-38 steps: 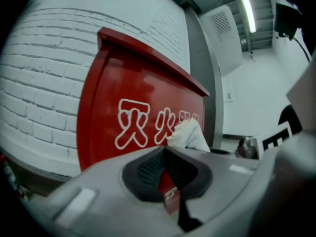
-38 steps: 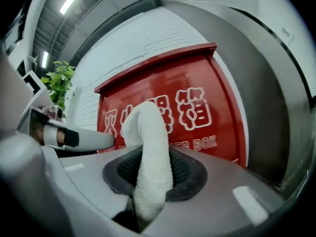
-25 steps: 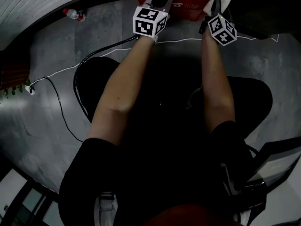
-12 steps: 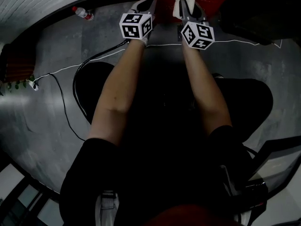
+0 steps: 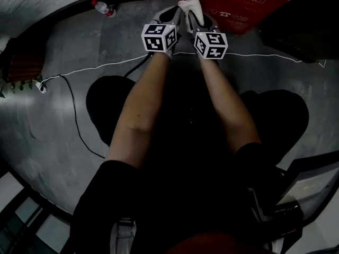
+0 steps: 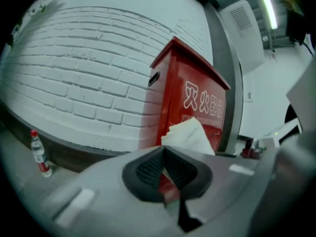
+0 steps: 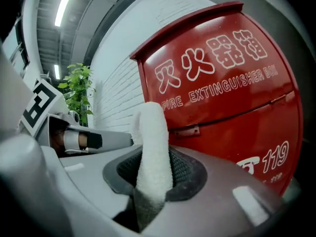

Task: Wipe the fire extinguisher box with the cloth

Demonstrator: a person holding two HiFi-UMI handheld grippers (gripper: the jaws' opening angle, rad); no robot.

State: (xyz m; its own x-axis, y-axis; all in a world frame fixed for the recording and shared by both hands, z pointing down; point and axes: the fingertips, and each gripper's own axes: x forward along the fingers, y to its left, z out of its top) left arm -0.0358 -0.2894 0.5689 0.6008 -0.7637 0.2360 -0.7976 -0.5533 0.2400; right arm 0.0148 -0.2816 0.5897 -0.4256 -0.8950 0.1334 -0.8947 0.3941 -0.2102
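While right tongs (image 7: pixel 153 171) clench the cloth (image 7: pixel 152 132), the fire extinguisher box (image 7: pixel 222 83) stands dead ahead, seemingly near; left tongs (image 6: pixel 165 168) clenched empty.

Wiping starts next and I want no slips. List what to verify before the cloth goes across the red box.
1. Grip: white terry cloth clamped in right gripper: ok.
2. Spare hand: left gripper empty, jaws together: ok.
3. Target: red metal fire extinguisher box directly ahead of cloth: ok.
4. Contact: cloth touching box face: cannot tell.
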